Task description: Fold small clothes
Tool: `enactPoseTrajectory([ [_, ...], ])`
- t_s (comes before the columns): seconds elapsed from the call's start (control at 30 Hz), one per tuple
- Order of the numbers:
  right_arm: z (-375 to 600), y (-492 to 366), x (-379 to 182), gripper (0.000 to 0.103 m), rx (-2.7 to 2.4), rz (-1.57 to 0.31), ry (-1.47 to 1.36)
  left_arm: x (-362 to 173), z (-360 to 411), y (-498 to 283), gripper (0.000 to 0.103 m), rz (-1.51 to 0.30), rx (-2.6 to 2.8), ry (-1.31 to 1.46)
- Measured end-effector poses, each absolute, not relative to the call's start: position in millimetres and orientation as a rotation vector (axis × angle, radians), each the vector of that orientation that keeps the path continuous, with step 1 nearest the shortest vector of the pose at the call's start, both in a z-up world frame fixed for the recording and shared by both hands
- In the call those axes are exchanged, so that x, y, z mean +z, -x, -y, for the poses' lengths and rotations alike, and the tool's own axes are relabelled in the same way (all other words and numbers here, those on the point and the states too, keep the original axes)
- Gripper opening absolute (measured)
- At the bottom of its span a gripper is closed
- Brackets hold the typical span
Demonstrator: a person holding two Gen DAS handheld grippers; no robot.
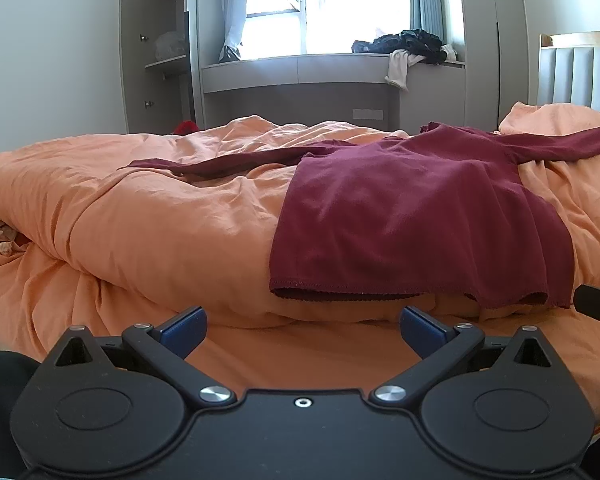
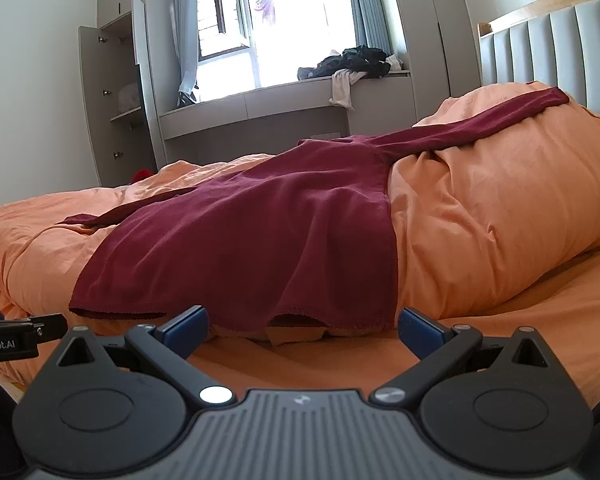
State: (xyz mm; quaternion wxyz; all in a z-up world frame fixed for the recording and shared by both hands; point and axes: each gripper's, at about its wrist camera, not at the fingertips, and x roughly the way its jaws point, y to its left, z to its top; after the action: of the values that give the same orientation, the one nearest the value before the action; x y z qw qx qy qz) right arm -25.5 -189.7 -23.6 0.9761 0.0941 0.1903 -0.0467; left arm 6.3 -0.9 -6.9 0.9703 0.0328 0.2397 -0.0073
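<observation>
A dark red long-sleeved top [image 1: 412,220] lies spread flat on a rumpled orange duvet [image 1: 140,208], hem toward me, one sleeve stretched left and one right. It also shows in the right wrist view [image 2: 260,240], with its right sleeve draped up over an orange pillow [image 2: 500,208]. My left gripper [image 1: 303,330] is open and empty, just short of the hem's left part. My right gripper [image 2: 303,330] is open and empty, just short of the hem's right part.
The right gripper's edge shows at the far right of the left wrist view [image 1: 598,308]; the left gripper shows at the far left of the right wrist view [image 2: 16,338]. A padded headboard [image 2: 560,48] stands at the right. A window bench with a clothes pile [image 1: 408,46] and an open wardrobe [image 1: 156,52] lie beyond the bed.
</observation>
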Motion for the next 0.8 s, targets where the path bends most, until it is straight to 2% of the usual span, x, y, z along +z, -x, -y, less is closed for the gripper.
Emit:
enactPoseTrajectory([
  [0.37,190.4,10.1,-22.4,0.103,-0.162,-0.442,-0.151,-5.8,5.0,-24.4,0.103,-0.515,-0.035,-0.079],
  [0.47,191.7,-5.1,-14.7,0.103,-0.231,-0.487,-0.089,5.1,10.0,-41.6,0.103,-0.504,-0.038,-0.107],
  [0.8,216.8,-50.4,17.4,0.103,-0.324,-0.446,0.006,51.5,22.7,-112.6,0.103,-0.454,-0.075,-0.064],
])
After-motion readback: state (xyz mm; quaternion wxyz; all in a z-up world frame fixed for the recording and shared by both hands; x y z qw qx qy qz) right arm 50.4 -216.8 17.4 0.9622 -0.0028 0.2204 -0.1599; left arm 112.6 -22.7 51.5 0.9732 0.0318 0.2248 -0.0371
